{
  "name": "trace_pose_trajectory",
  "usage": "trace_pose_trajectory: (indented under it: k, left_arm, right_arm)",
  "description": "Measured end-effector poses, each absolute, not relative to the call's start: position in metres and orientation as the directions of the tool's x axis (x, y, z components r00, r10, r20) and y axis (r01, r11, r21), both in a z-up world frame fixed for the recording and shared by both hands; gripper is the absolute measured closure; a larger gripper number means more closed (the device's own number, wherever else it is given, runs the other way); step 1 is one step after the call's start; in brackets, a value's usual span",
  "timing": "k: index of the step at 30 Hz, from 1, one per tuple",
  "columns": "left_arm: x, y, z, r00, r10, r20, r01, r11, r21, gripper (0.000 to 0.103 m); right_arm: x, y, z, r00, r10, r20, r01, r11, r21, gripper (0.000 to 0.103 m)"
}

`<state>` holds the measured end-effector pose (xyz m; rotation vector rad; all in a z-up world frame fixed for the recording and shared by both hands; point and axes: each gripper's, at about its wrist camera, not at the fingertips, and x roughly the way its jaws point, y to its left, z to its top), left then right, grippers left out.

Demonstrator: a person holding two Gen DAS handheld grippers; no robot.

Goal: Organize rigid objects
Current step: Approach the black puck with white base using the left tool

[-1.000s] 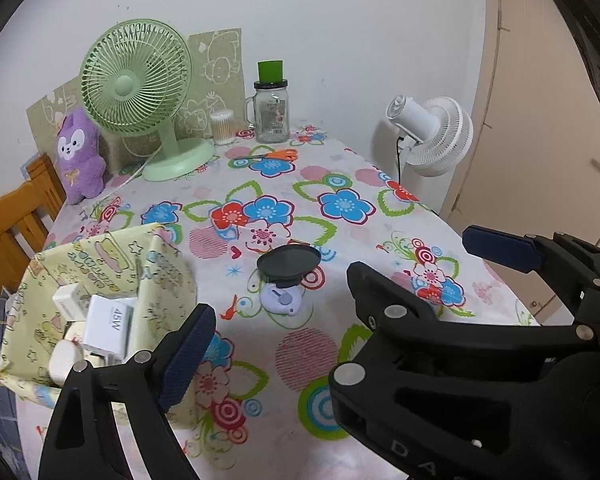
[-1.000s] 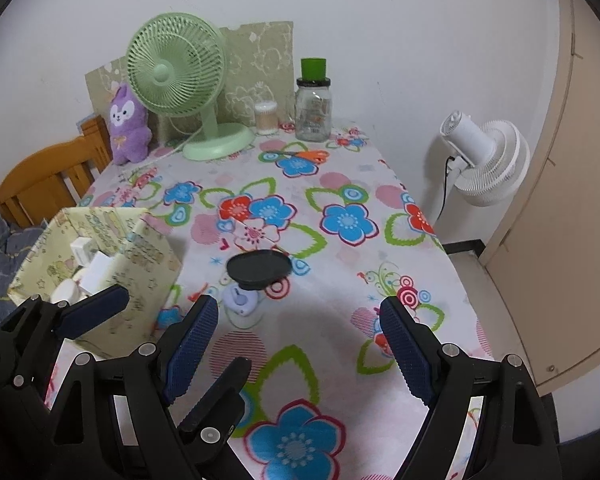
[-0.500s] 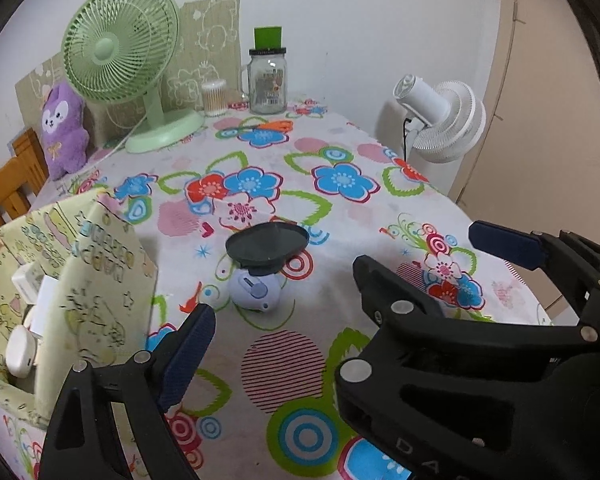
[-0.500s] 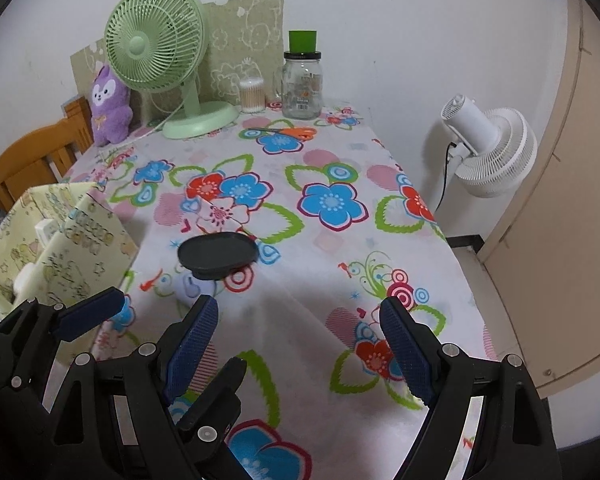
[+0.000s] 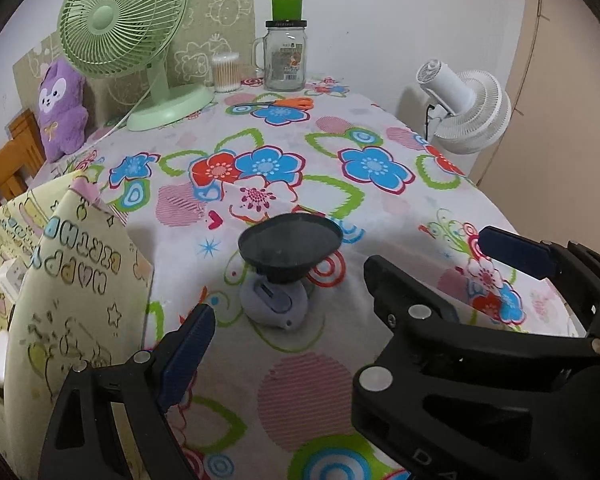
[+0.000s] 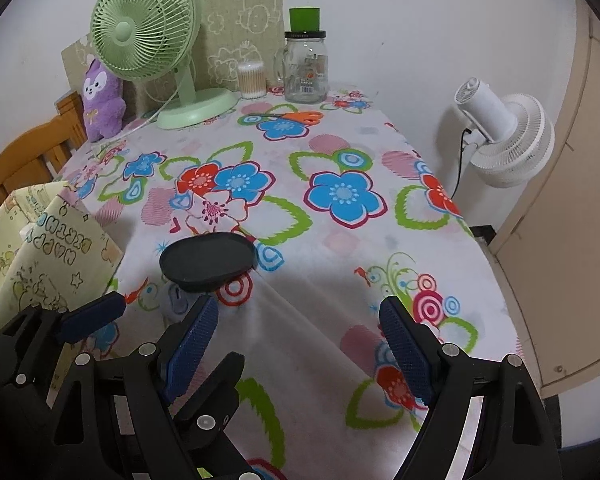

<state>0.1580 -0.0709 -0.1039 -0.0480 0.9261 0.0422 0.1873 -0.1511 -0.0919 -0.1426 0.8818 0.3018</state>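
Both grippers hang spread and empty over the near end of the flowered surface [image 6: 340, 264], and the step in hand looks like the approach to a first pick. The left gripper [image 5: 340, 312] has its left blue pad low beside the storage box, its right finger out of sight behind the right gripper's black body; the right gripper [image 6: 296, 344] has only bare cloth between its pads.

Just ahead of the left gripper, slightly left of its centre line, sits the small lavender scale [image 5: 274, 304] with a dark round dish [image 5: 290, 242] on top. From the right gripper it lies ahead and to the left, half hidden by the left pad.

A good grasp probably takes the low lavender body, not the dish, which may only rest loose and could tip. The left gripper is the better placed; the right one should stay clear.

Close to the left stands the yellow printed fabric box [image 5: 76, 280], holding white chargers [image 5: 8, 280], the likely destination.

Farther ahead lie orange-handled scissors [image 5: 288, 103], then a green desk fan [image 5: 128, 28], cotton swabs [image 5: 226, 73] and a glass jar [image 5: 285, 54]
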Motion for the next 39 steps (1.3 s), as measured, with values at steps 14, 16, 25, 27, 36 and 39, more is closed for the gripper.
trace_pose_trajectory:
  k: [14, 16, 25, 27, 36, 39]
  left_arm:
    - [0.187, -0.063, -0.122, 0.579, 0.031, -0.815, -0.067, 0.998, -0.010, 0.011]
    - [0.189, -0.063, -0.125, 0.570, 0.026, -0.821, -0.064, 0.998, -0.013, 0.012]
    - [0.185, -0.065, -0.124, 0.568, 0.010, -0.823, -0.033, 0.999, -0.011, 0.035]
    - [0.182, -0.064, -0.123, 0.573, 0.006, -0.820, -0.029, 0.999, -0.013, 0.044]
    - [0.175, -0.049, -0.122, 0.571, 0.013, -0.821, -0.043, 0.999, -0.014, 0.060]
    - [0.170, -0.043, -0.121, 0.565, 0.014, -0.825, -0.050, 0.999, -0.018, 0.060]
  right_arm:
    - [0.212, -0.151, -0.107, 0.579, 0.196, -0.791, -0.287, 0.958, 0.028, 0.018]
    - [0.215, -0.151, -0.111, 0.574, 0.195, -0.795, -0.287, 0.957, 0.027, 0.018]
    - [0.219, -0.147, -0.117, 0.563, 0.207, -0.800, -0.309, 0.951, 0.028, 0.018]
    - [0.219, -0.144, -0.118, 0.561, 0.211, -0.800, -0.319, 0.947, 0.026, 0.018]
    - [0.217, -0.124, -0.117, 0.533, 0.257, -0.806, -0.392, 0.919, 0.035, 0.018]
    - [0.214, -0.115, -0.117, 0.521, 0.273, -0.808, -0.419, 0.907, 0.036, 0.018]
